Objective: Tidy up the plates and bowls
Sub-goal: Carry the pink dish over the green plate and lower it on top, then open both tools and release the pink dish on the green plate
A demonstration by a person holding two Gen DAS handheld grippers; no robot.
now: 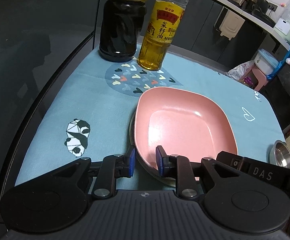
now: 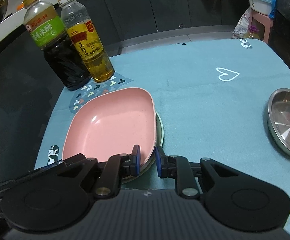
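A pink square plate (image 1: pixel 183 124) lies on top of a stack of round dishes on the blue tablecloth; it also shows in the right wrist view (image 2: pixel 113 124). My left gripper (image 1: pixel 146 162) straddles the stack's near left rim, one finger inside the pink plate, one outside, jaws parted. My right gripper (image 2: pixel 147 161) straddles the near right rim the same way, jaws parted. A pale green round dish (image 2: pixel 160 128) shows under the pink plate. A steel bowl (image 2: pixel 288 122) sits apart at the right; it also shows in the left wrist view (image 1: pixel 282 156).
A dark vinegar bottle (image 1: pixel 121 28) and a yellow oil bottle (image 1: pixel 161 32) stand at the table's far left corner. The tablecloth (image 2: pixel 205 100) covers the table. A dark wall runs along the left. A pink stool with a tub (image 2: pixel 258 10) stands beyond the far edge.
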